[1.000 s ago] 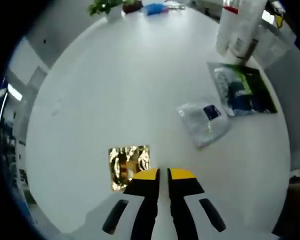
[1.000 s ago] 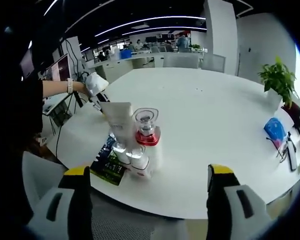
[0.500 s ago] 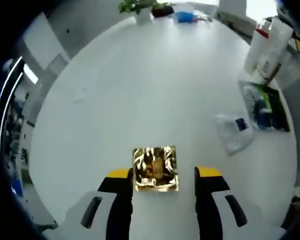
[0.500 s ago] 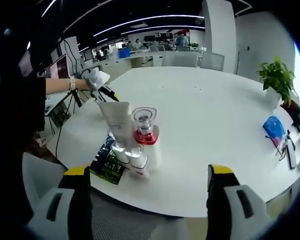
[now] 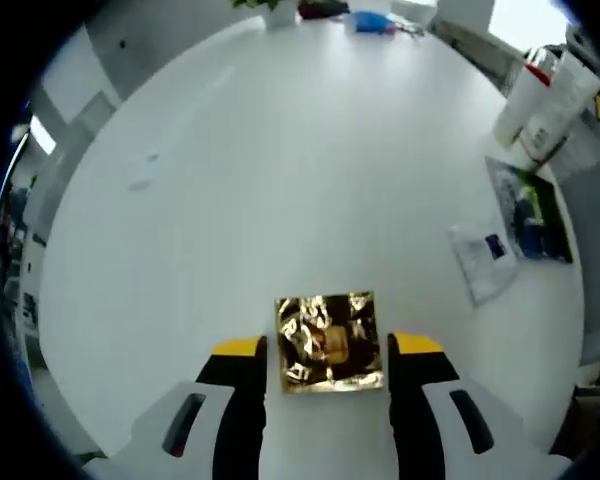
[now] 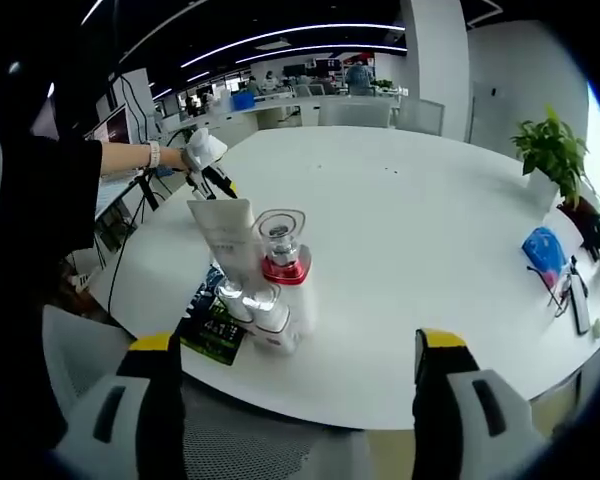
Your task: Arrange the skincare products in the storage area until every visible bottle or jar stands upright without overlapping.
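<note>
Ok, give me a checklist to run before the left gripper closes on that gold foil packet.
1. Left gripper open: ok.
2. Gold foil packet between its fingers: ok.
3. Packet lying flat on the white table, nothing on top of it: ok.
4. Fingers low enough to grip the packet: cannot tell.
5. Right gripper open and apart from the bottles: ok.
6. Bottles standing upright: ok for the red-collared bottle and the tube beside it.

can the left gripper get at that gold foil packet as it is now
Probably yes. The left gripper is open with its fingers on either side of the gold foil packet, which lies flat on the white table, nothing between them. Lying so flat, it may be hard to pinch.
</note>
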`<state>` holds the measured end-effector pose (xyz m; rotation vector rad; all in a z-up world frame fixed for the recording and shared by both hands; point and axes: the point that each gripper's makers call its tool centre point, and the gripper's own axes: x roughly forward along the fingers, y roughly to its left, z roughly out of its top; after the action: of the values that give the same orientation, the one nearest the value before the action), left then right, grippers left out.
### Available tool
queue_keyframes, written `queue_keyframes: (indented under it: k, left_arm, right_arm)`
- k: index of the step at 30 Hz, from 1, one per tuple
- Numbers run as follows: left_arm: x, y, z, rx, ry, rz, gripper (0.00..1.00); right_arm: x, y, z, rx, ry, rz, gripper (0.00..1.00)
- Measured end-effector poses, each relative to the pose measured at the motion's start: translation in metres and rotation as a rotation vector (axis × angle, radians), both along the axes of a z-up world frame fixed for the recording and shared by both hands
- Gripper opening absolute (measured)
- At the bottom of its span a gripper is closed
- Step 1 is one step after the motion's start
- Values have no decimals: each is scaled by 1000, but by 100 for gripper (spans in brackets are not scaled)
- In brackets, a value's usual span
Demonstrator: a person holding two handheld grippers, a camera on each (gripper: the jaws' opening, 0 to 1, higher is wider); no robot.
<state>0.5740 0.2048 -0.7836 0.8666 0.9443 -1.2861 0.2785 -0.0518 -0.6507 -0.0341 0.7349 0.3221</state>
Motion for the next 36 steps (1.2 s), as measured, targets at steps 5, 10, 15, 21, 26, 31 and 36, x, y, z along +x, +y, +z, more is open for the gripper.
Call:
queue_keyframes:
  k: [5,10,15,21,26,31,36]
  left_arm:
    - [0,0,-1,14,9,1,44]
    - [2,1,0,-5,6,28,40]
    - [-4,0,2,0,1,37,35]
    - [-17,4,4,21,3,14,36]
    - [-27,8,9,25,-7,4,36]
    - [-34,13,11,30,-9,1,36]
    - [-41,17,16,22,-11,7,36]
  right_arm:
    - [0,-2,-1,-3,7,-4,96]
    - [2,1,0,-3,4,10,96]
    - [1,3,-1,2,7,16,96]
    - [1,4,1,3,3,22,96]
    - [3,7,3,5,-8,36,96]
    - [3,12,5,12,-18,50,96]
    - [3,14,7,15,-32,57,97]
